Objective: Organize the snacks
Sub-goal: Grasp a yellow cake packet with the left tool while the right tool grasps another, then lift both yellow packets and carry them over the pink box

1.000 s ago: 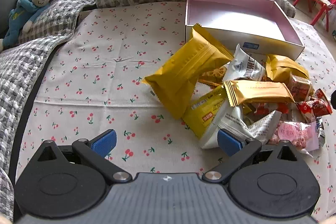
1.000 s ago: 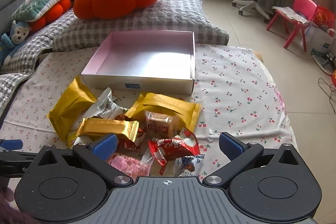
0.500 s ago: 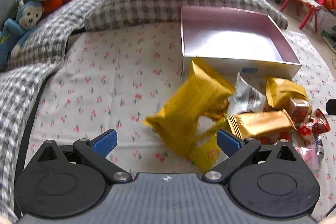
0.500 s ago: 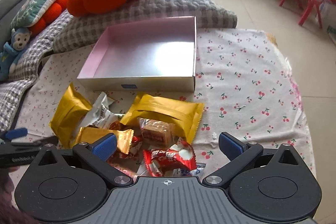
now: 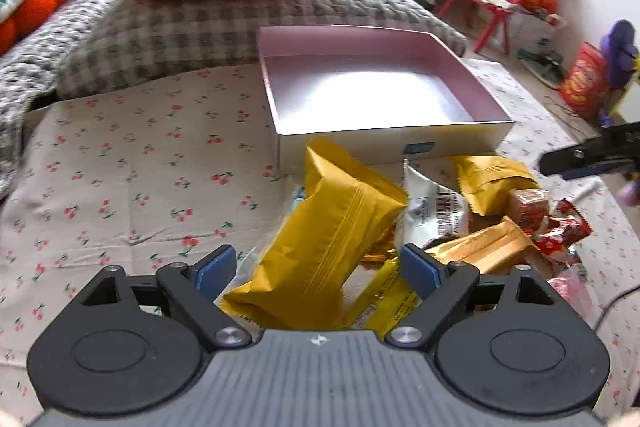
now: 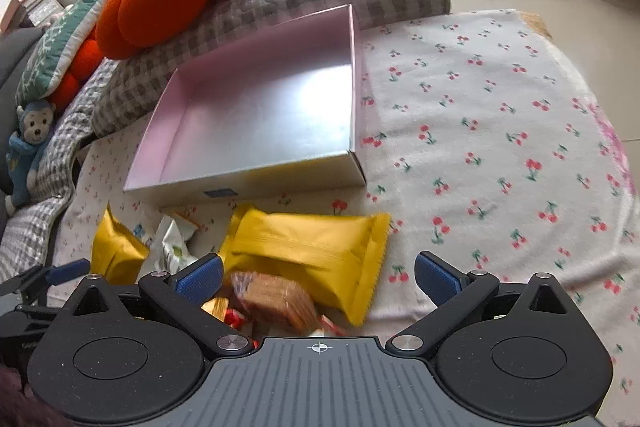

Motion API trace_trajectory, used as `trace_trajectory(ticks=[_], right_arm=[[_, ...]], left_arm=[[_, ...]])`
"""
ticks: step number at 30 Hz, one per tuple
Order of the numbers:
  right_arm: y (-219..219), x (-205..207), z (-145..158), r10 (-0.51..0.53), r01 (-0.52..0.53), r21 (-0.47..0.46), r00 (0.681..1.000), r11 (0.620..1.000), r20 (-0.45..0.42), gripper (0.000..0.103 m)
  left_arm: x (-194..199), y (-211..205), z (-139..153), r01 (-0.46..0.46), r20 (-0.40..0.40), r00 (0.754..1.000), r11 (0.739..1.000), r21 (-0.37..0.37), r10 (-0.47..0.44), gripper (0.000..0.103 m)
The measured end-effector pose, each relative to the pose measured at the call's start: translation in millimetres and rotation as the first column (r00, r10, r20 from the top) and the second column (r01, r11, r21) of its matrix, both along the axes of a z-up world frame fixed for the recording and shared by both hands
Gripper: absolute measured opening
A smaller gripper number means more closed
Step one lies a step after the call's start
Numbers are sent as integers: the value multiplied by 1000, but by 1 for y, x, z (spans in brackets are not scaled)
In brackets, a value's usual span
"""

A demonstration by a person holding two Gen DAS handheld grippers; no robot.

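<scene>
Lying between the left gripper's [image 5: 316, 269] closing, not-yet-touching fingers, the yellow snack bag [image 5: 328, 243] points slantwise away; right gripper [image 6: 318, 277] wide.

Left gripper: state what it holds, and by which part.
Nothing is held yet. The left gripper, jaws just closing, straddles the lower end of the big yellow snack packet, pads not pressing it.

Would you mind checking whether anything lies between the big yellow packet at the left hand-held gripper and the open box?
Nothing visible does. The yellow packet sits between the open left hand-held gripper's pads, which have just been closing, and leans toward the box's near wall, uncovered.
</scene>
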State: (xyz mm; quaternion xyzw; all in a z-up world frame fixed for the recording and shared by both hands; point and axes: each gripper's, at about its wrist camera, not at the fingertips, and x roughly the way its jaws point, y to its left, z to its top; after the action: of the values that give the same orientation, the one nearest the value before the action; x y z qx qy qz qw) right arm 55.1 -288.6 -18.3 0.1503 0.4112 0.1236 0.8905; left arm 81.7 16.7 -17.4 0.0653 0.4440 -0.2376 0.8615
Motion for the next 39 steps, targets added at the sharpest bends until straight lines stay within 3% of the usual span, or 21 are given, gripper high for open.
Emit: trace_trajectory(ticks=[6, 11, 19, 32, 39], right_arm=[[15, 14, 2, 110, -100, -105, 989, 989, 94, 98], [22, 23, -10, 170, -152, -196, 982, 969, 82, 91], [16, 25, -19, 180, -176, -108, 983, 978, 29, 92], [42, 17, -21, 241, -212, -256, 967, 943, 87, 93], [55, 9, -21, 340, -257, -396, 928, 881, 153, 95]], left_arm=[[6, 3, -7, 21, -38, 999, 999, -34, -22, 75], [2, -2, -13, 53, -42, 998, 999, -5, -53, 71], [-1, -3, -17, 60, -45, 997, 998, 24, -59, 64], [0, -4, -18, -9, -29, 1000, 999, 46, 10, 49], [-3, -4, -17, -13, -31, 999, 999, 49, 14, 47]])
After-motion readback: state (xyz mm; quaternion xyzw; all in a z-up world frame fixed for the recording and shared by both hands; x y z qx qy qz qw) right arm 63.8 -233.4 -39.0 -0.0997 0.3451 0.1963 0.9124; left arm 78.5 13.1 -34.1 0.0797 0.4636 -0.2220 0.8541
